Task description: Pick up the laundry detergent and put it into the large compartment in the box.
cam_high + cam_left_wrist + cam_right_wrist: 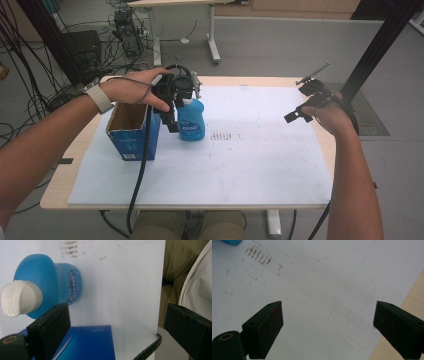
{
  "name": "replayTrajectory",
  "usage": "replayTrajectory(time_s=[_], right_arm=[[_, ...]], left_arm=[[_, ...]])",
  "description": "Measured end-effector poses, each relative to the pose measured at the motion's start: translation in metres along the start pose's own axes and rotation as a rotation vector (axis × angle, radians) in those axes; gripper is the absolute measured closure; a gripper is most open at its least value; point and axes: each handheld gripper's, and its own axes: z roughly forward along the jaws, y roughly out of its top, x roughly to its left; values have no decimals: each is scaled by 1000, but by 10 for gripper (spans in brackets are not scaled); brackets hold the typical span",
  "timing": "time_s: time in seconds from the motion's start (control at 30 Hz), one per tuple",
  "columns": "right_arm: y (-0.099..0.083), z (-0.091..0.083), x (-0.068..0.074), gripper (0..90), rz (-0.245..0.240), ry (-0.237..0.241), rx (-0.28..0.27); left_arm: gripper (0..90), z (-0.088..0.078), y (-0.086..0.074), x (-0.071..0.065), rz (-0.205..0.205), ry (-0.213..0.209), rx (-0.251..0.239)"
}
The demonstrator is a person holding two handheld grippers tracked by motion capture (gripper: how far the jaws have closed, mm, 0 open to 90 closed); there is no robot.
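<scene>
Hovering beside the blue bottle (191, 120) and blue box (131, 135), left gripper (172, 107) fingers wide, holding nothing.

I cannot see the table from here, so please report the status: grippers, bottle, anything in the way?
Left gripper open, beside blue bottle, not gripping. Right gripper open, holding nothing. Bottle upright on white mat. Open blue box close beside it.

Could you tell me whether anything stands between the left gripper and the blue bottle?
Nothing visible does. The left gripper hovers above the blue bottle with its jaws open and empty; the blue box stands beside the bottle, not between them.
</scene>
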Motion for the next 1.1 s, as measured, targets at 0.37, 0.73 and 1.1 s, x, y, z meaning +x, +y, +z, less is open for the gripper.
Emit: replayTrajectory(time_s=[0.37, 0.73, 1.1], right_arm=[[1, 0, 1, 92, -2, 1, 0], [3, -2, 0, 92, -5, -4, -4], [1, -1, -3, 93, 7, -2, 2]], left_arm=[[62, -6, -5, 0, -6, -1, -12], [64, -6, -5, 3, -1, -10, -13], [64, -18, -11, 2, 3, 10, -43]])
